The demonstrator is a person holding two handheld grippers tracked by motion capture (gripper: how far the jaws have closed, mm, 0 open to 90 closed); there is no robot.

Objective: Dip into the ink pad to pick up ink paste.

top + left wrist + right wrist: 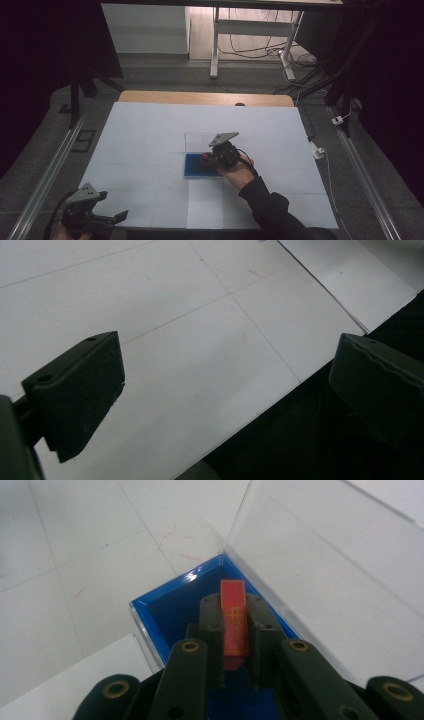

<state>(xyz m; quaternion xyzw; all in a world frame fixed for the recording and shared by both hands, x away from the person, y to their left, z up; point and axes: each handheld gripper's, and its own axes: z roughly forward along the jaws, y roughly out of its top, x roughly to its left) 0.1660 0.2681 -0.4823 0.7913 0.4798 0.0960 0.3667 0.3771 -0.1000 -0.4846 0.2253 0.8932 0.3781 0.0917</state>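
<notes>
The right tongs (234, 630) pinch a red strip (233, 622), its long axis running along the jaws, just above the blue tray (175, 605) of an open box near the surface's (150, 130) middle. The clear lid (325, 565) stands open just behind the tray, close beside the strip. The left tongs (225, 390) gape wide and empty over the near left corner, well apart.

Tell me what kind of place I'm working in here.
Likely a lab or recording workspace: a table covered in white sheets, metal rails on the grey floor beside it, and loose cables under a white desk frame behind.
</notes>
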